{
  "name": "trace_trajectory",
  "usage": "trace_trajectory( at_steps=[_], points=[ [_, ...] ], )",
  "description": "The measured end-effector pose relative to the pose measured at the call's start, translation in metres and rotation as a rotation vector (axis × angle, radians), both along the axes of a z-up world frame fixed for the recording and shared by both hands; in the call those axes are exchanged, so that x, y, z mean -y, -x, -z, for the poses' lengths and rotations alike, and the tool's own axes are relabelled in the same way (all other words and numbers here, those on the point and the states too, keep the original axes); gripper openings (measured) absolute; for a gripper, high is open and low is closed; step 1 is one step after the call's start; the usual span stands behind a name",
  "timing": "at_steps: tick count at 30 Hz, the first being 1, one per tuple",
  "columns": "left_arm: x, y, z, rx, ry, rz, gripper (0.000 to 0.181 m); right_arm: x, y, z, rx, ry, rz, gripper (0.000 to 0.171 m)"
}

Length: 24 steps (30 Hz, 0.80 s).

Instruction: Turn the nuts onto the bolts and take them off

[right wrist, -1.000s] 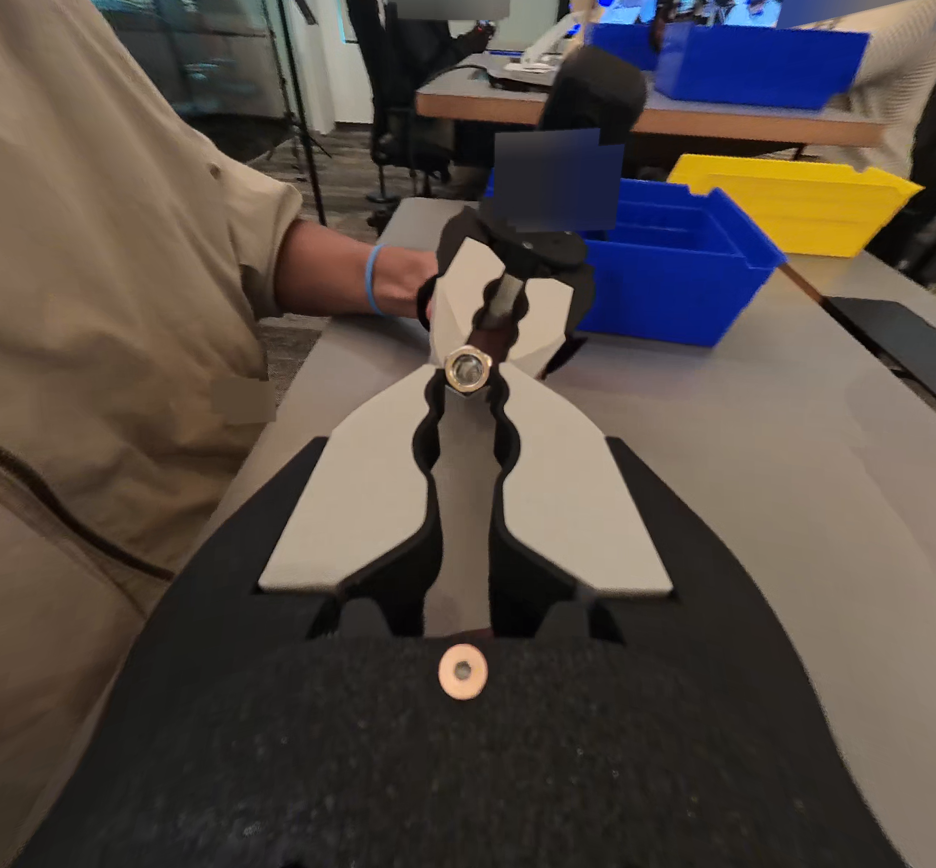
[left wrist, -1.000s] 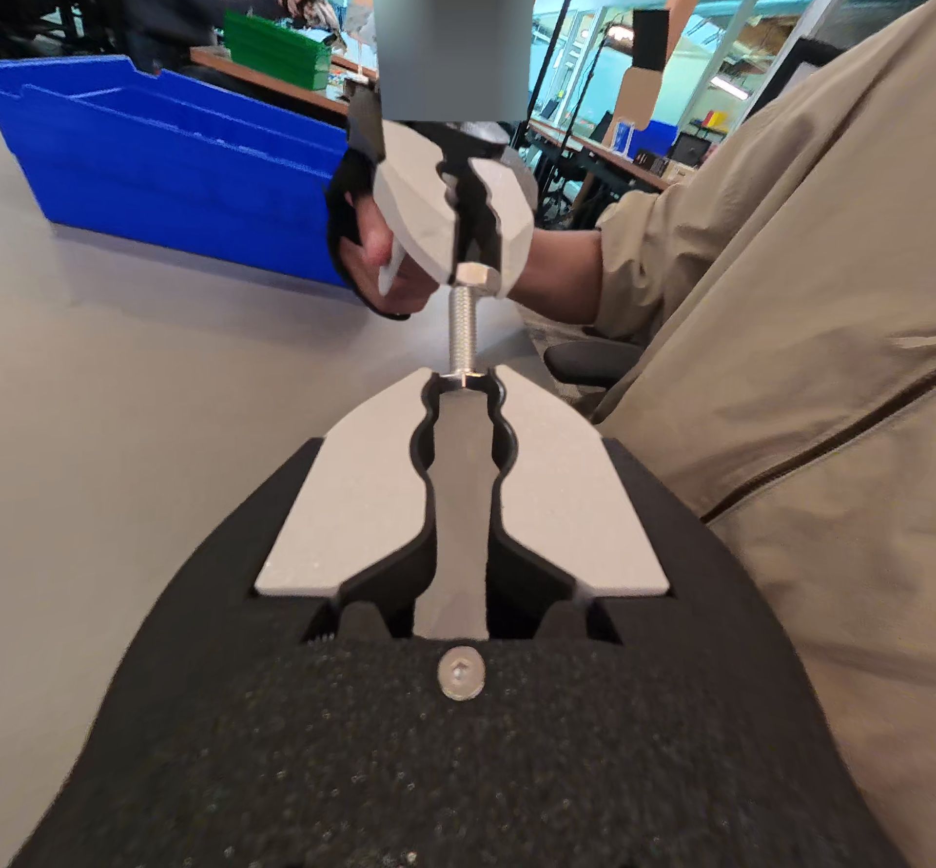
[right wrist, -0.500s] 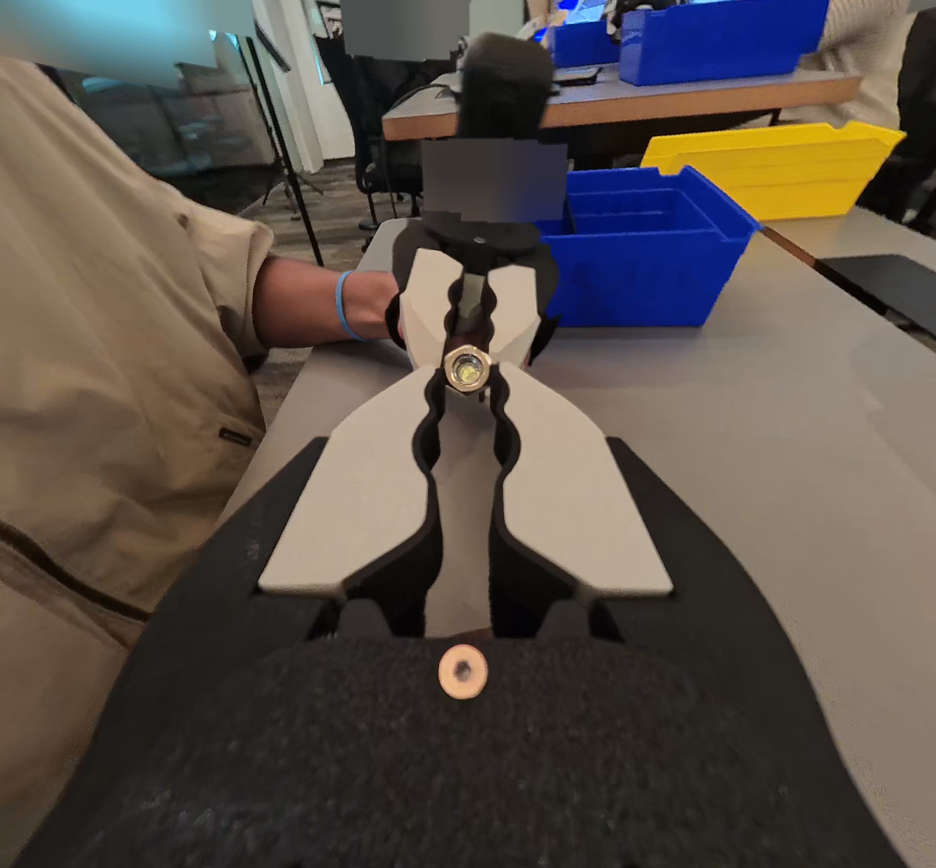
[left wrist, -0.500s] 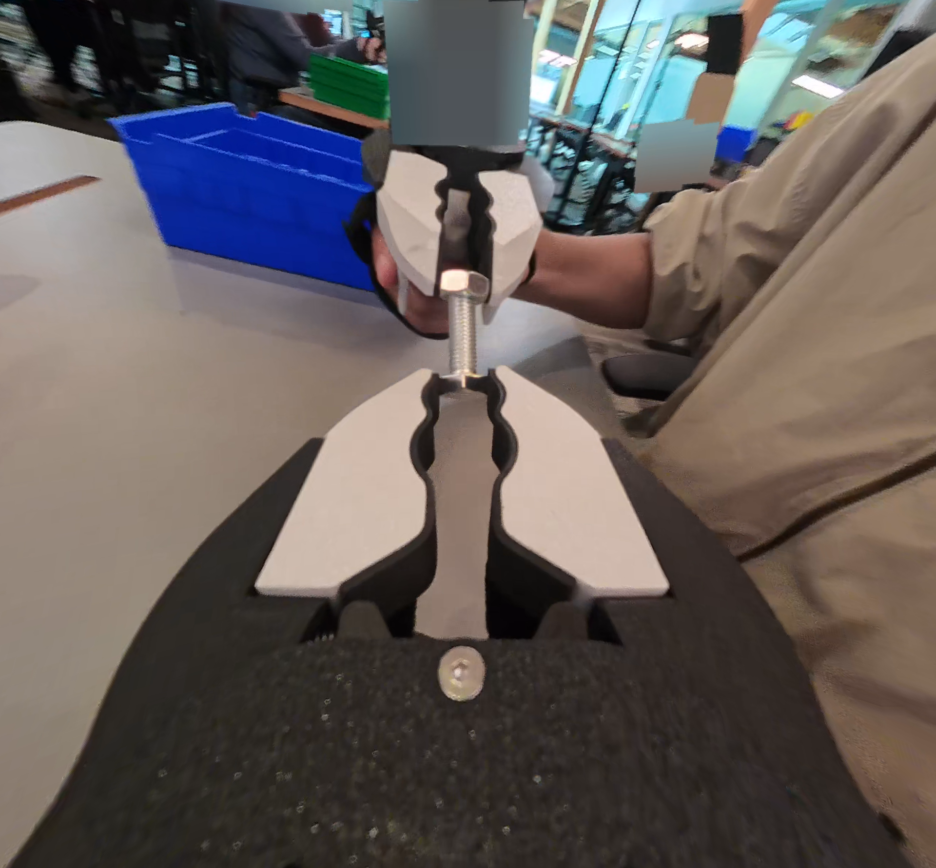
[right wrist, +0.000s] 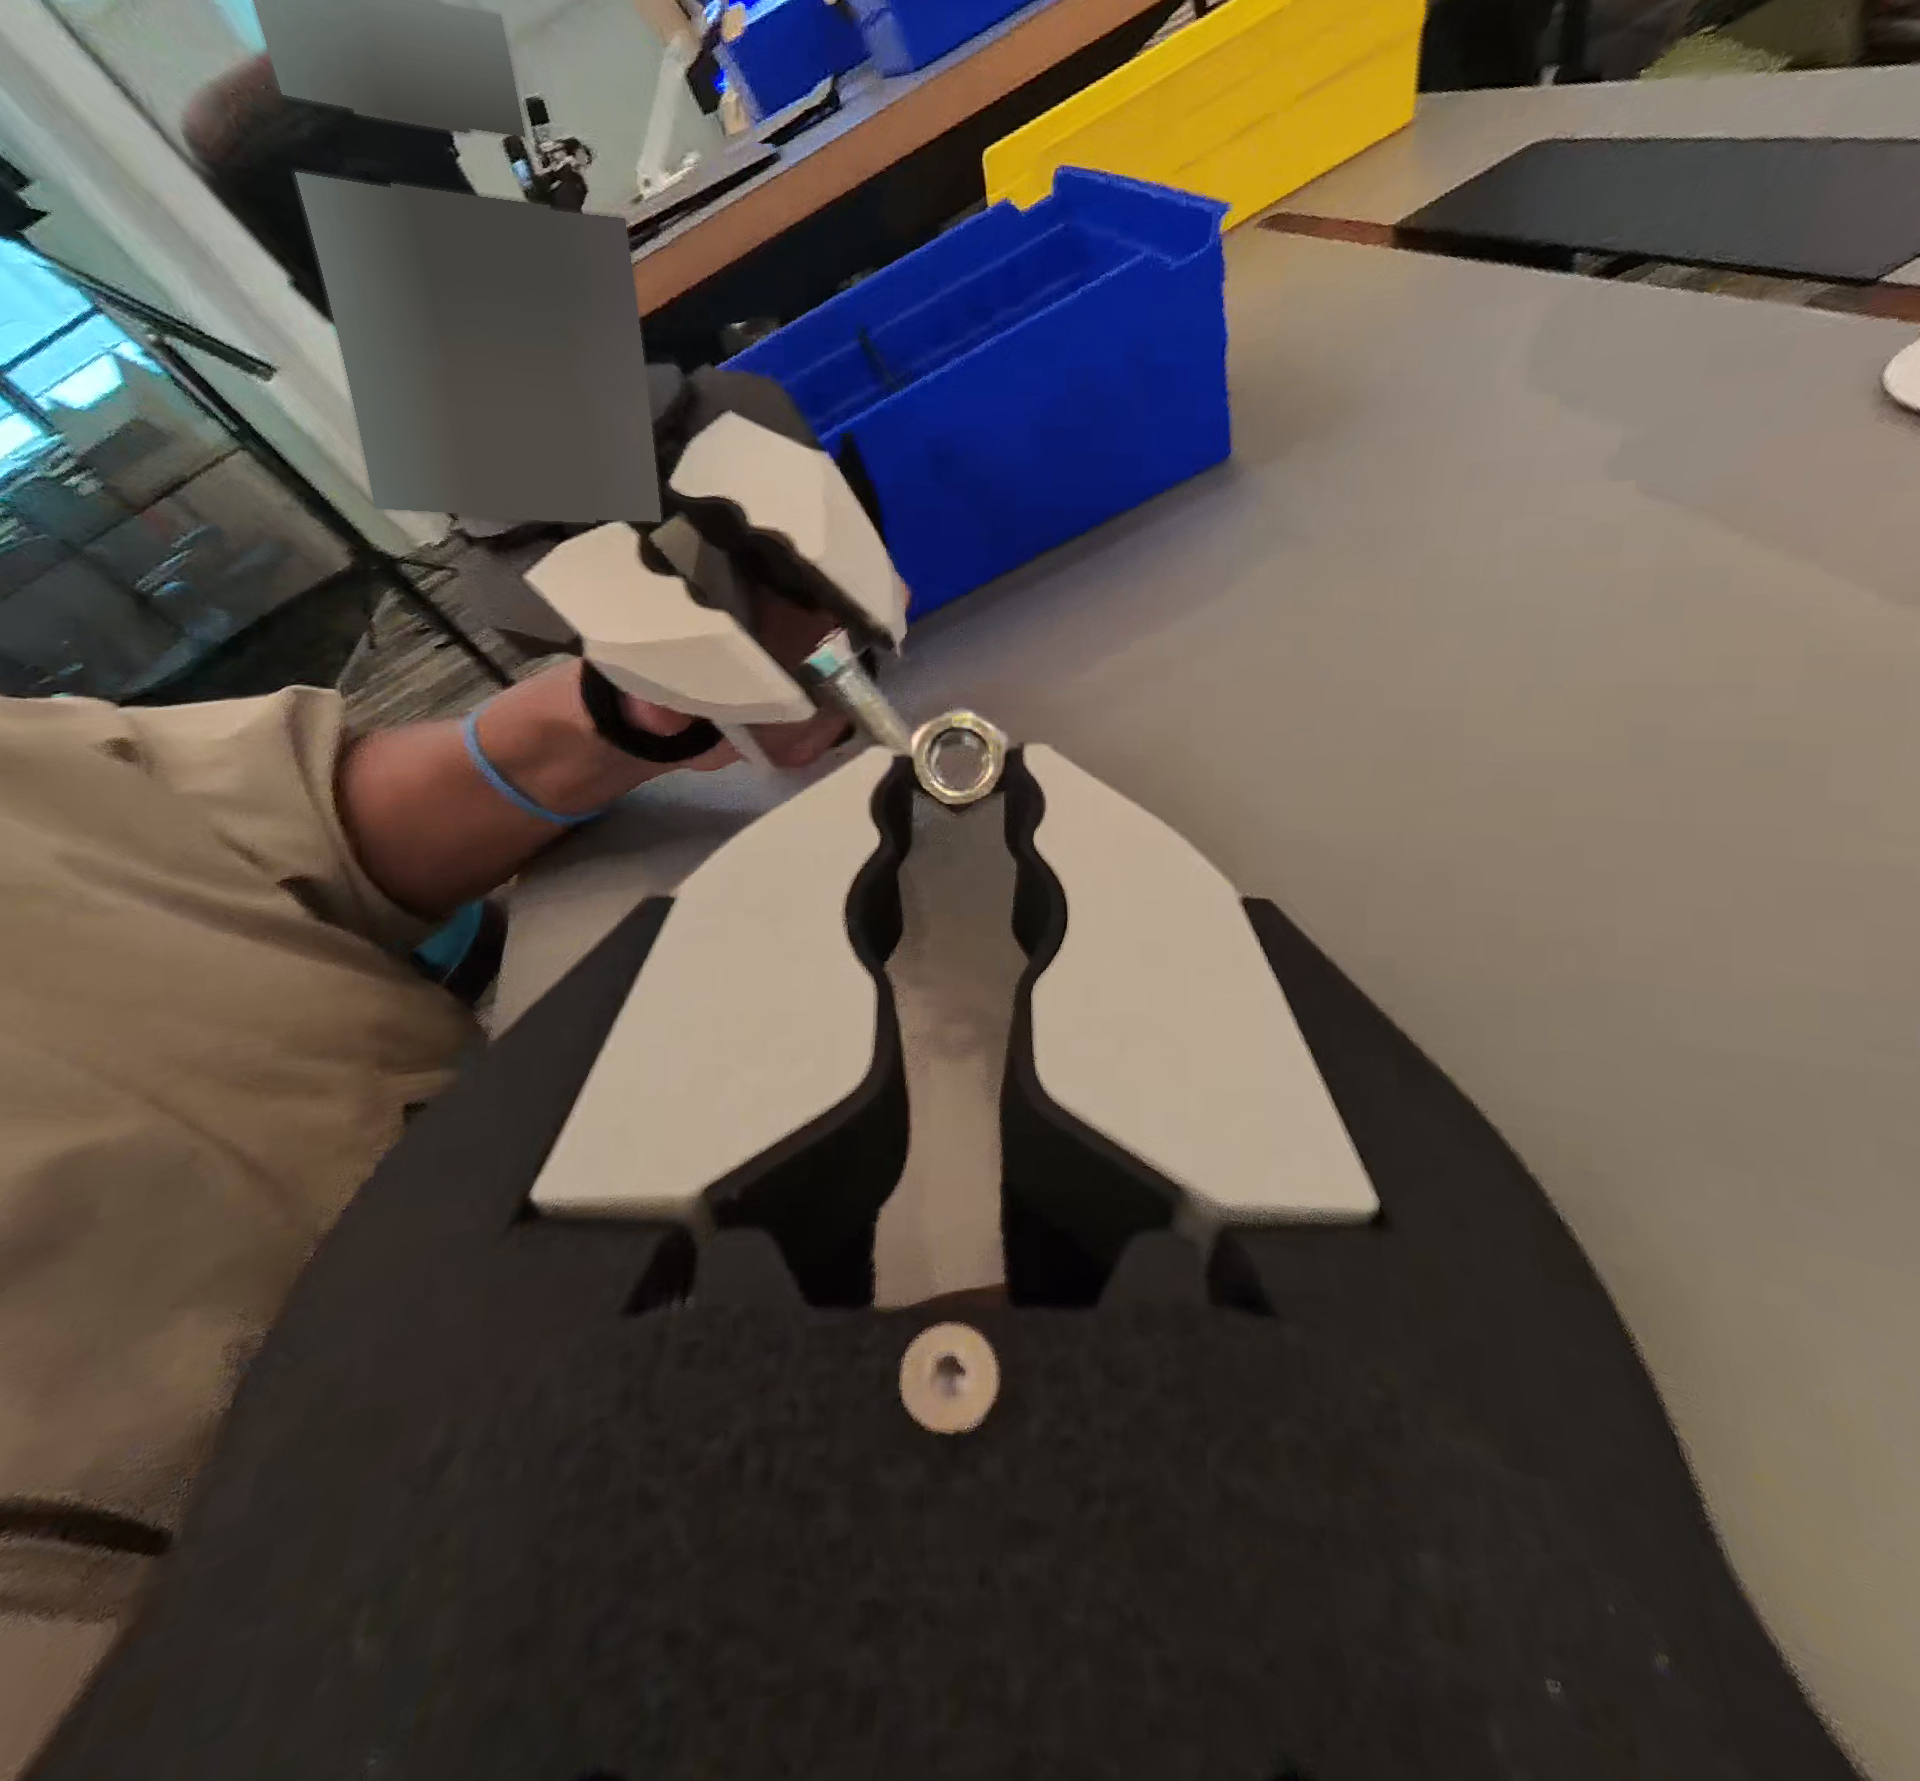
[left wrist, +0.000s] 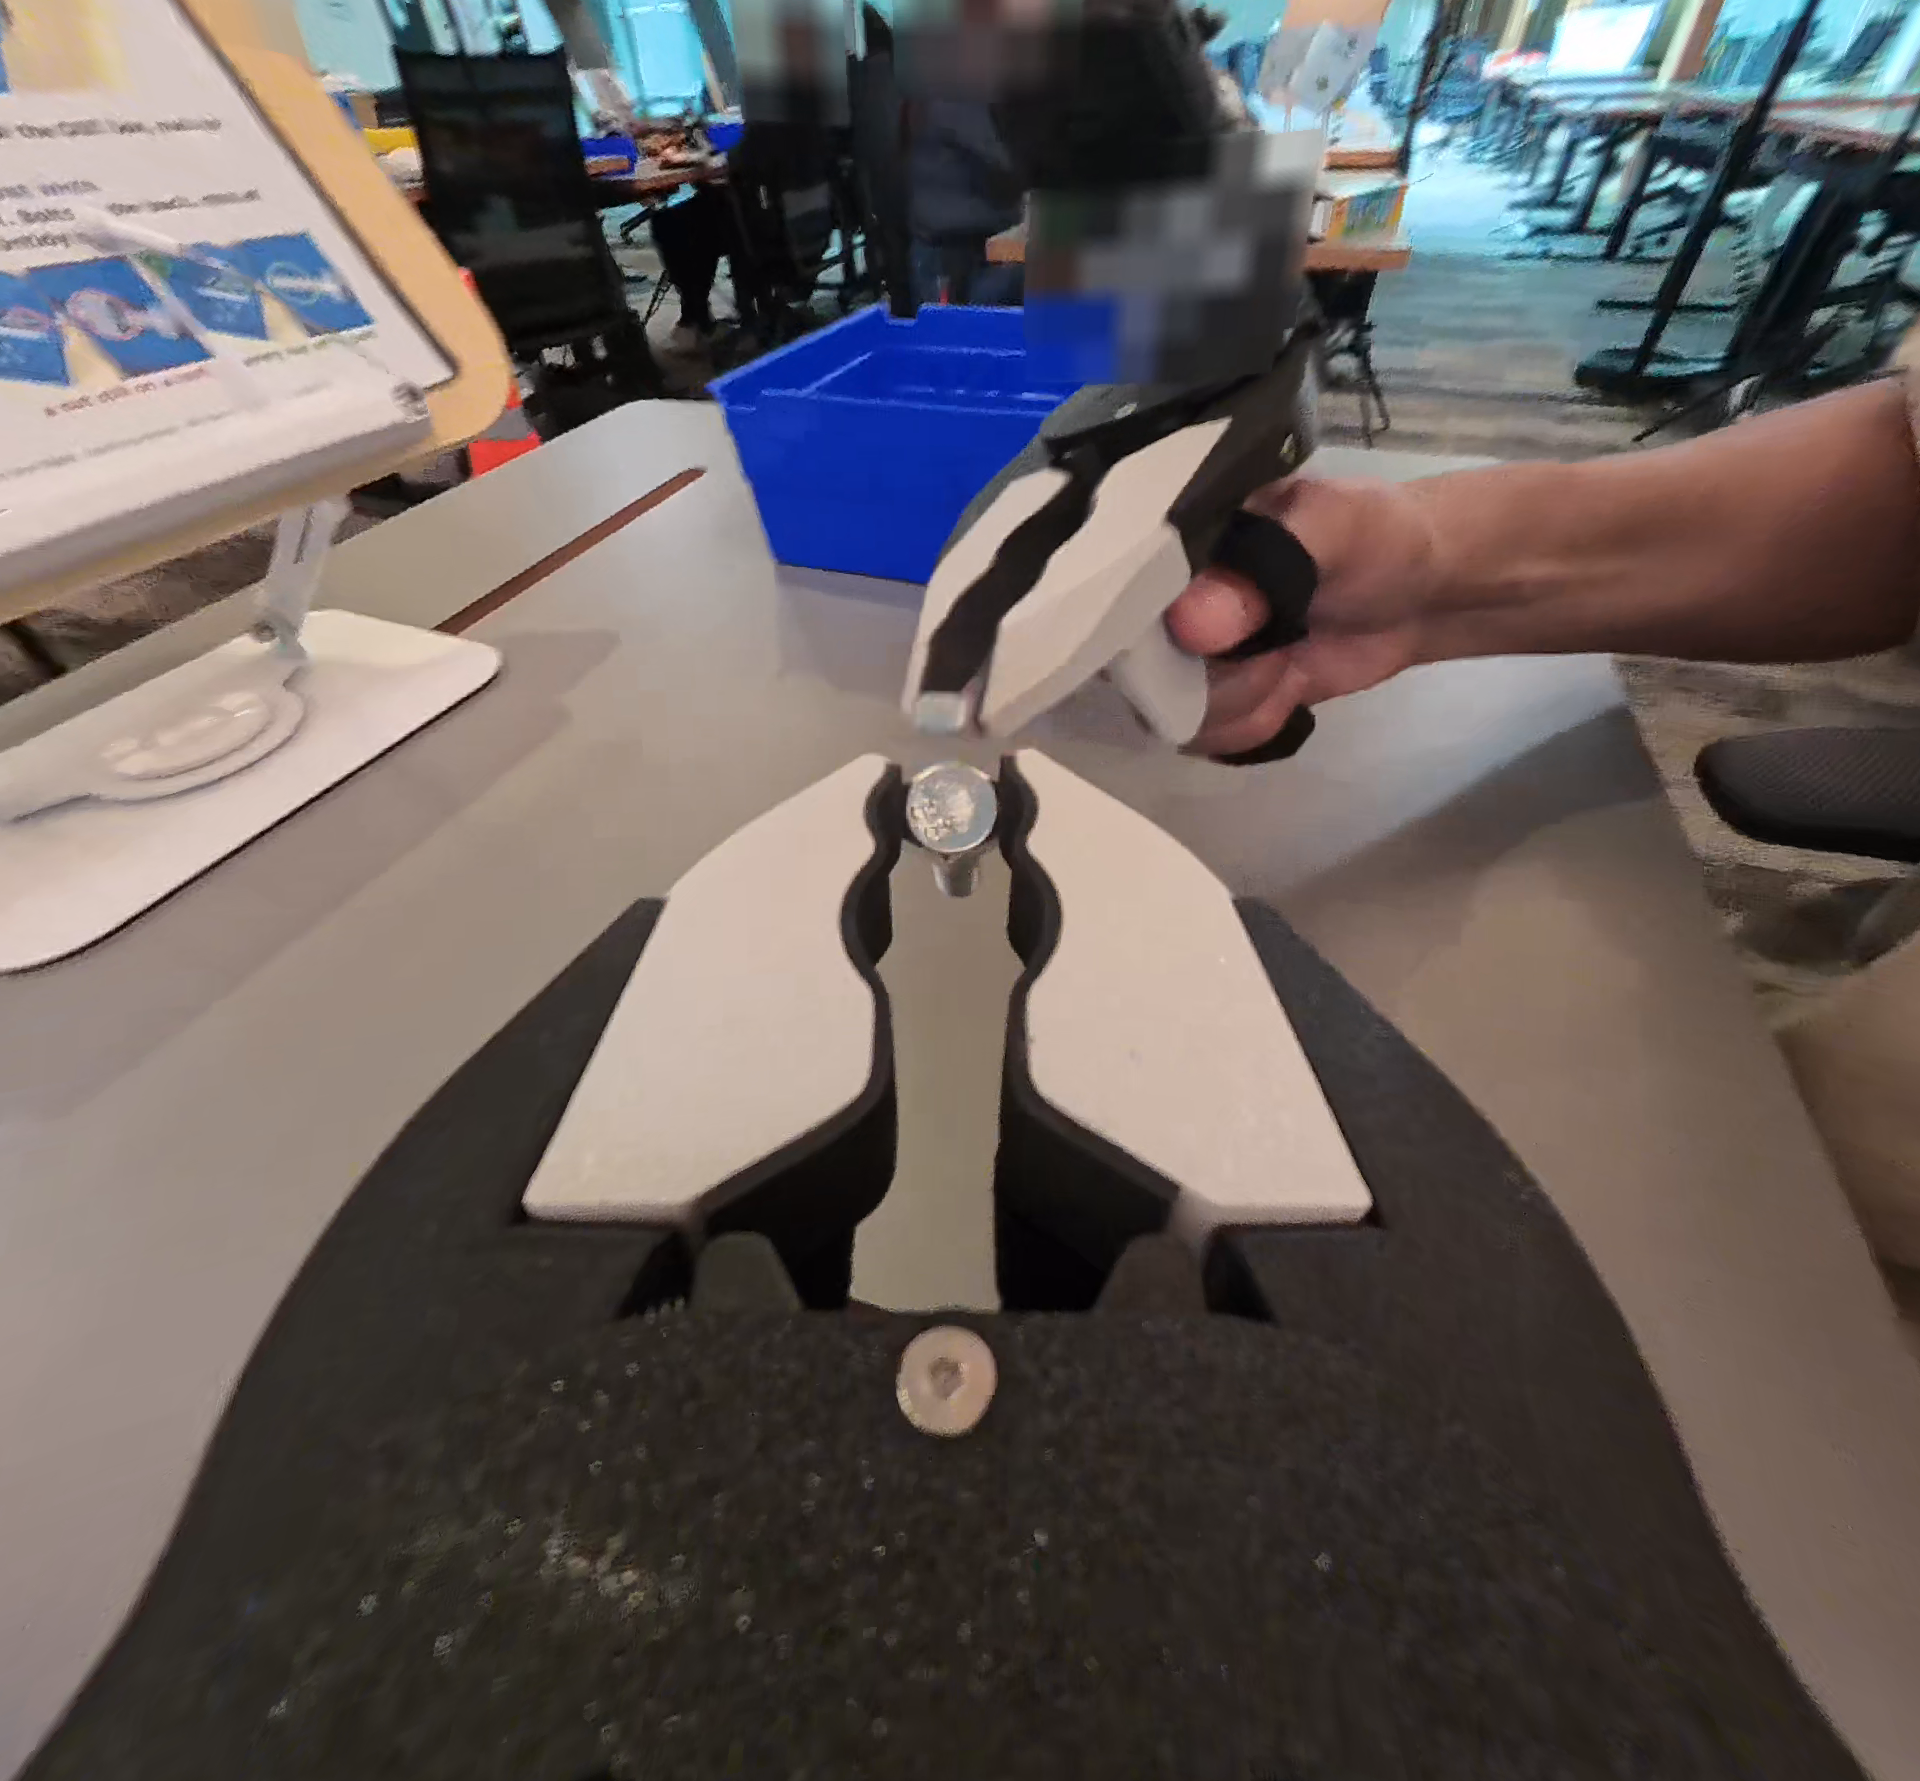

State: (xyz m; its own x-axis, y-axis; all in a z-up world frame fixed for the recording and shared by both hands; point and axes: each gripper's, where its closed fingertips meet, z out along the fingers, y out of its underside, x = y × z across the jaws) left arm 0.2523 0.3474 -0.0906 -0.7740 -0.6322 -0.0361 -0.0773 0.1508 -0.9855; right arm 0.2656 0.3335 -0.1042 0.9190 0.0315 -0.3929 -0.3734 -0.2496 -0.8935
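Note:
My left gripper [left wrist: 951,781] is shut on a silver bolt [left wrist: 951,809], held by its head at the fingertips. The right wrist view shows this gripper [right wrist: 831,653] with the bolt's threaded shank [right wrist: 871,705] sticking out towards the nut. My right gripper [right wrist: 956,775] is shut on a silver hex nut [right wrist: 987,757], whose hole is empty. The bolt's tip sits at the nut's outer edge, not inside it. In the left wrist view the right gripper [left wrist: 951,692] holds the nut [left wrist: 938,715] just above the bolt head. Both grippers are above the grey table [left wrist: 520,796].
A blue bin [left wrist: 862,453] stands at the back of the table and also shows in the right wrist view [right wrist: 1039,401]. A yellow bin [right wrist: 1247,100] is behind it. An instruction sheet on a white stand [left wrist: 208,723] is at the left. A black mat [right wrist: 1662,214] lies far right. Less than 4 cm separates the two grippers' tips.
The nut was on the end of the bolt, with the two grippers in line. Now the nut is off the bolt, and both grippers have swung and tilted apart.

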Motion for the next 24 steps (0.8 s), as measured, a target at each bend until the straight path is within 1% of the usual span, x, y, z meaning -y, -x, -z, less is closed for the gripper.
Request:
trace_trajectory(
  at_steps=[1,2,4,6,8,9,12,17,20,22,24],
  points=[
    [-0.005,-0.002,0.0,0.009,-0.002,-0.017,0.017,0.001,-0.004,-0.002,0.007,-0.007,-0.001,0.017],
    [-0.005,-0.001,-0.003,0.001,0.028,0.007,0.017,0.002,-0.008,-0.003,0.038,-0.003,0.013,0.017],
    [-0.007,0.001,-0.013,-0.02,0.137,0.035,0.017,0.004,-0.015,0.008,0.194,0.087,0.041,0.017],
    [-0.009,0.001,-0.021,-0.058,0.235,0.067,0.017,0.002,-0.003,0.023,0.335,0.196,-0.007,0.017],
    [-0.009,0.004,-0.027,-0.103,0.336,0.122,0.017,-0.006,0.017,0.03,0.41,0.243,-0.053,0.017],
    [-0.01,0.004,-0.027,-0.121,0.359,0.137,0.017,-0.01,0.024,0.032,0.43,0.252,-0.062,0.017],
    [-0.008,0.004,-0.019,-0.129,0.317,0.144,0.017,-0.015,0.027,0.026,0.434,0.231,-0.047,0.017],
    [-0.003,0.004,-0.015,-0.121,0.279,0.142,0.017,-0.01,0.026,0.015,0.433,0.194,-0.023,0.017],
    [-0.003,0.005,-0.016,-0.132,0.306,0.157,0.017,-0.003,0.022,0.008,0.439,0.174,0.003,0.017],
    [-0.002,0.005,-0.013,-0.139,0.289,0.155,0.017,0.001,0.02,0.0,0.412,0.136,0.016,0.017],
    [0.001,0.009,-0.018,-0.149,0.352,0.195,0.017,0.004,0.019,-0.006,0.398,0.117,0.019,0.017]
  ],
)
